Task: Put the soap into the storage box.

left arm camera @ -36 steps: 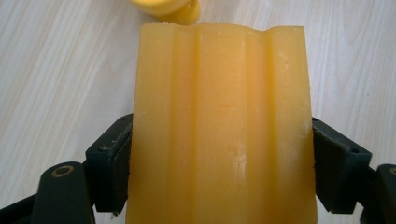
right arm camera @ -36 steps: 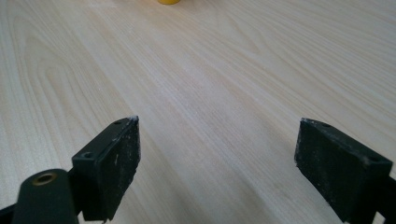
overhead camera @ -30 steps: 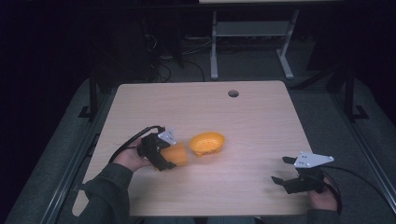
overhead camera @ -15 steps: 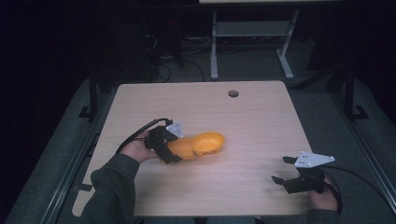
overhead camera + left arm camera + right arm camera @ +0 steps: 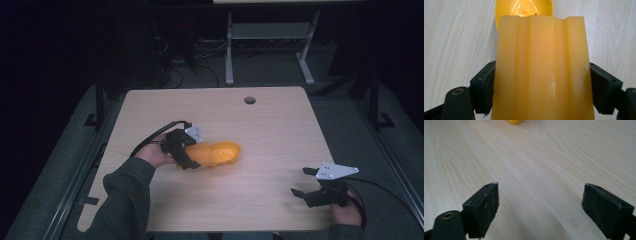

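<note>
The left hand-held gripper [image 5: 186, 150] is clamped on a ridged yellow-orange block [image 5: 541, 72], its long axis running left-right across the worktop [image 5: 260, 120], far end touching the orange bowl [image 5: 222, 152]; the right hand-held gripper [image 5: 304, 184] sits spread wide, gripping nothing, well apart near the front right

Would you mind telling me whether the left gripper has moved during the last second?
Yes: the left gripper has shifted slightly toward the table's round hole, gripping the yellow ridged soap bar.
</note>
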`<state>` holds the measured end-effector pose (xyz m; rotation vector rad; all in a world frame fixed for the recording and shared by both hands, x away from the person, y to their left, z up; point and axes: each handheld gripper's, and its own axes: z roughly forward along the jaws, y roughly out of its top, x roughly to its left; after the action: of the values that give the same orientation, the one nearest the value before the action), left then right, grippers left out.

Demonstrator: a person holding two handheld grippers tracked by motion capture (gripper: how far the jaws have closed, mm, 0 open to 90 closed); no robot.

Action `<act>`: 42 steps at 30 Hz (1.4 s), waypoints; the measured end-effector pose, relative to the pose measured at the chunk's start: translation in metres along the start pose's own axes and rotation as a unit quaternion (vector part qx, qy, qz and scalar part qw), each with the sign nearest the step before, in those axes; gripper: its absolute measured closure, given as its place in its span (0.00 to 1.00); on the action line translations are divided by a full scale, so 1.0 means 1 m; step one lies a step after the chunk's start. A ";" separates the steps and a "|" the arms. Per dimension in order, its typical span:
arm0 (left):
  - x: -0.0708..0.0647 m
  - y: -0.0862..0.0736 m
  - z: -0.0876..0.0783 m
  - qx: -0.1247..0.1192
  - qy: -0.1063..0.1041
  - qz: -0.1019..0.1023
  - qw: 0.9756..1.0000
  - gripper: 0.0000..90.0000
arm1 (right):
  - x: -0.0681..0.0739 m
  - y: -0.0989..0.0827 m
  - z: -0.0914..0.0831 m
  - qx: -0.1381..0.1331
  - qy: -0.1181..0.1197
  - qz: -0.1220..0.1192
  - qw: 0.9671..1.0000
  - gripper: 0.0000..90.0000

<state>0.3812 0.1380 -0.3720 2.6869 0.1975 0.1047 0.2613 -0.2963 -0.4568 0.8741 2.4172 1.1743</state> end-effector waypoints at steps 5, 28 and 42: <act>0.003 0.007 0.000 -0.005 -0.002 0.004 1.000 0.23 | 0.000 0.000 0.000 -0.001 0.001 -0.003 1.000 0.15; 0.014 0.045 0.010 0.001 -0.006 0.032 0.999 0.23 | -0.001 0.000 -0.001 -0.008 0.003 0.002 1.000 0.15; 0.021 0.059 0.022 -0.009 -0.015 0.037 0.999 0.23 | -0.001 0.000 -0.002 -0.008 0.003 0.003 1.000 0.15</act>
<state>0.4116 0.0788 -0.3653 2.6763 0.0873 0.0882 0.2608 -0.2977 -0.4558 0.8741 2.4081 1.1996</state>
